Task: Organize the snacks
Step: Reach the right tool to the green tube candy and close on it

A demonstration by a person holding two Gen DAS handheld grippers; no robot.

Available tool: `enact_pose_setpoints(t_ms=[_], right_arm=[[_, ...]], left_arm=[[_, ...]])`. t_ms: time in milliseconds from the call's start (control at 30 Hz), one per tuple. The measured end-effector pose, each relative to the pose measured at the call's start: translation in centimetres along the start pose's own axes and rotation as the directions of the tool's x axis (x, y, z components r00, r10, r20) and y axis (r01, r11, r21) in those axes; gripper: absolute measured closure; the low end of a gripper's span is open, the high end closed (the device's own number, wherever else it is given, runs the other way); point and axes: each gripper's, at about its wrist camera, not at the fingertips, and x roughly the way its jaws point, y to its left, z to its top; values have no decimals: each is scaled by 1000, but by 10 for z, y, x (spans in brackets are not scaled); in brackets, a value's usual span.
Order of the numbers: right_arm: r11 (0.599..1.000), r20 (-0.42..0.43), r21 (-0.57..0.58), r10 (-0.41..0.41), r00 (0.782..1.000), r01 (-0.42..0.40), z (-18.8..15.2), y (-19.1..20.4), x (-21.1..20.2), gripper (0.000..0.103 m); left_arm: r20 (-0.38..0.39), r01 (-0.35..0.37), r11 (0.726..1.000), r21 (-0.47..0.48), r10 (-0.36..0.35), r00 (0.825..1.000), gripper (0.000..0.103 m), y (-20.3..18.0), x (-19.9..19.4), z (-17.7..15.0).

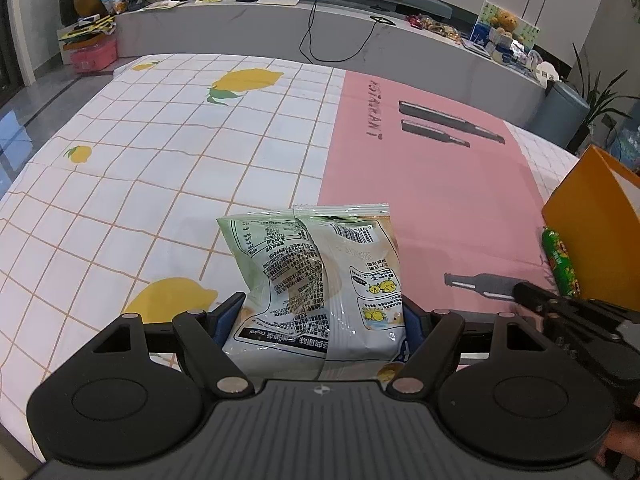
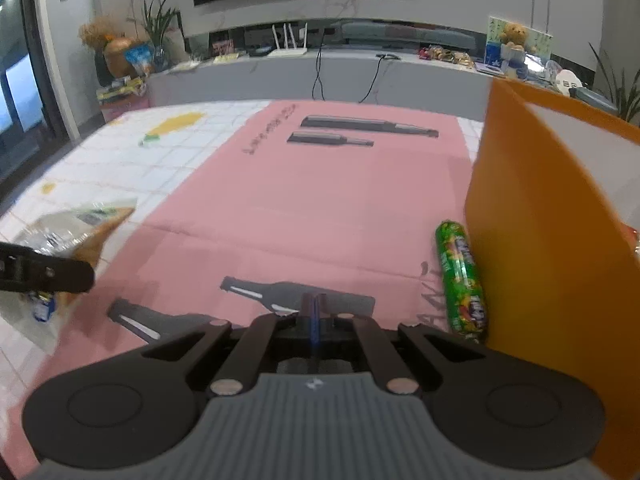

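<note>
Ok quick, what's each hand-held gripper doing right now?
Left hand-held gripper: closed on the snack bag.
Right hand-held gripper: shut, holding nothing.

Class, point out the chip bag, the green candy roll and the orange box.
chip bag (image 1: 316,280): left wrist view, middle of its printed back.
green candy roll (image 2: 460,276): right wrist view, mid-length of the wrapper.
orange box (image 2: 540,248): right wrist view, its outer wall.

Dim indoor light, fisheye warp, slight blur
</note>
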Motion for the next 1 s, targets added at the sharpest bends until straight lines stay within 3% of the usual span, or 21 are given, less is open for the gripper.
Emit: enact_pose_setpoints(t_ms=[200, 333, 367, 400, 433, 633, 800, 900, 933, 1000], right_arm=[[997, 63, 83, -18, 998, 13, 31, -13, -30, 103], [993, 66, 11, -116, 991, 115, 36, 3, -29, 98], [986, 58, -30, -160, 985, 162, 34, 10, -22, 87], [979, 52, -58, -194, 980, 197, 31, 13, -18, 65], [968, 49, -87, -234, 971, 237, 29, 17, -10, 57], [908, 29, -80, -411, 911, 412, 14, 31, 33, 45], [854, 68, -58, -513, 856, 516, 11, 39, 57, 16], [808, 77, -27, -586, 807, 589, 15, 45, 68, 5], [801, 71, -6, -597, 799, 599, 16, 45, 69, 4], [811, 49, 53, -585, 810, 583, 18, 42, 69, 4]], left_arm=[[12, 16, 1000, 4, -16, 1000, 15, -1, -4, 4], [17, 15, 1000, 10, -15, 1000, 15, -4, -4, 4], [14, 16, 1000, 10, -16, 1000, 15, -4, -4, 4], [10, 16, 1000, 9, -16, 1000, 15, -4, -3, 3], [5, 13, 1000, 9, -13, 1000, 15, -4, -2, 3], [-1, 7, 1000, 22, -7, 1000, 15, -7, 2, 2], [-6, 8, 1000, 24, -8, 1000, 15, -7, 5, 1], [-4, 7, 1000, 15, -7, 1000, 16, -6, 5, 4], [-2, 9, 1000, 11, -9, 1000, 16, -5, 4, 5], [1, 11, 1000, 5, -11, 1000, 16, -4, 3, 6]])
